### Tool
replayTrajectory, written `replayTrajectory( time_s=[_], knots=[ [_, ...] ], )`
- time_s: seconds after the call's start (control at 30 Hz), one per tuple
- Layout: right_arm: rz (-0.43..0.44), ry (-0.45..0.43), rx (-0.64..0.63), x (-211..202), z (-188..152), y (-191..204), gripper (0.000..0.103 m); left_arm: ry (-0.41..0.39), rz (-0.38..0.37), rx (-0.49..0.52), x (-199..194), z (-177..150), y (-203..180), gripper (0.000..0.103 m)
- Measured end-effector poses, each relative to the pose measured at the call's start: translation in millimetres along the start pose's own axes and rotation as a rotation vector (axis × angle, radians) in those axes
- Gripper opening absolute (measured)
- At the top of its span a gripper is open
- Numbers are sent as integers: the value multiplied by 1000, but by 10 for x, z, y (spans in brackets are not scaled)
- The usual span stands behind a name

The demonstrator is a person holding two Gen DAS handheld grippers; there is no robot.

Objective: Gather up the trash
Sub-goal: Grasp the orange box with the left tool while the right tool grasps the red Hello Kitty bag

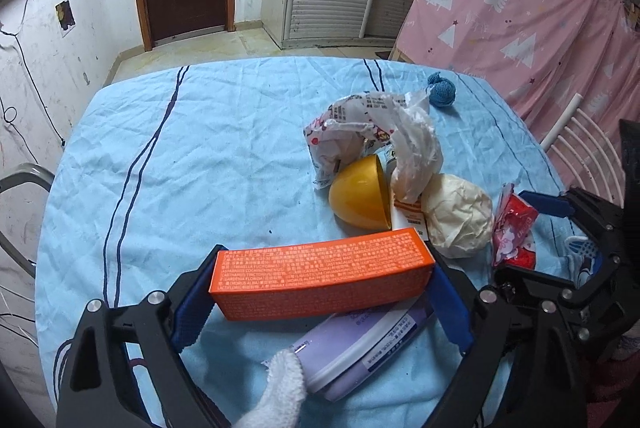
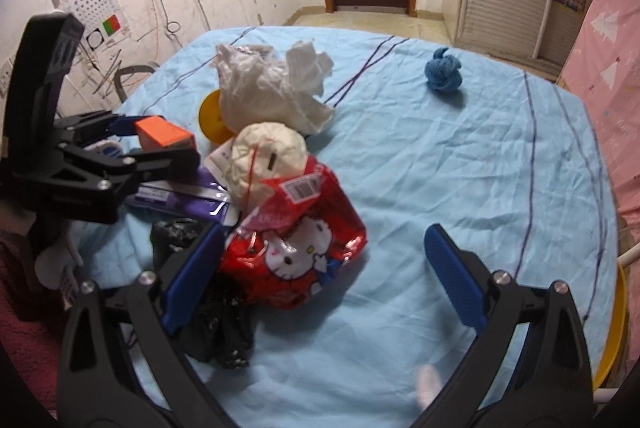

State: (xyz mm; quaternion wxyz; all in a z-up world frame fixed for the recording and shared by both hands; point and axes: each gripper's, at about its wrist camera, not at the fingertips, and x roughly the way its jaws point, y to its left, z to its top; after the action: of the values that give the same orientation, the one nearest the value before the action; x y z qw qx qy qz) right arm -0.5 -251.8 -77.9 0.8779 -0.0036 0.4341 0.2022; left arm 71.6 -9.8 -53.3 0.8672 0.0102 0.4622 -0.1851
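Observation:
My left gripper is shut on an orange box, held lengthwise between its blue pads just above a purple packet; the box also shows in the right wrist view. Past it lie a yellow half shell, a cream paper ball, a crumpled white bag and a printed wrapper. My right gripper is open over the blue tablecloth. A red Hello Kitty wrapper rests against its left finger, beside a black plastic bag.
A blue knitted ball sits alone toward the far side of the round table. A white chair back stands by the table's right edge, in front of a pink curtain. A grey chair is at the left edge.

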Motion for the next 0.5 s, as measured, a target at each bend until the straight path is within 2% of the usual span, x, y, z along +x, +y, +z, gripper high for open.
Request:
replayTrajectory(
  time_s=[0.23, 0.5],
  knots=[
    [34, -16, 11, -7, -13, -11, 50, -33, 5, -31, -156, 27, 93, 84],
    [38, -116, 48, -283, -12, -138, 48, -91, 8, -35, -382, 109, 75, 84]
  ],
)
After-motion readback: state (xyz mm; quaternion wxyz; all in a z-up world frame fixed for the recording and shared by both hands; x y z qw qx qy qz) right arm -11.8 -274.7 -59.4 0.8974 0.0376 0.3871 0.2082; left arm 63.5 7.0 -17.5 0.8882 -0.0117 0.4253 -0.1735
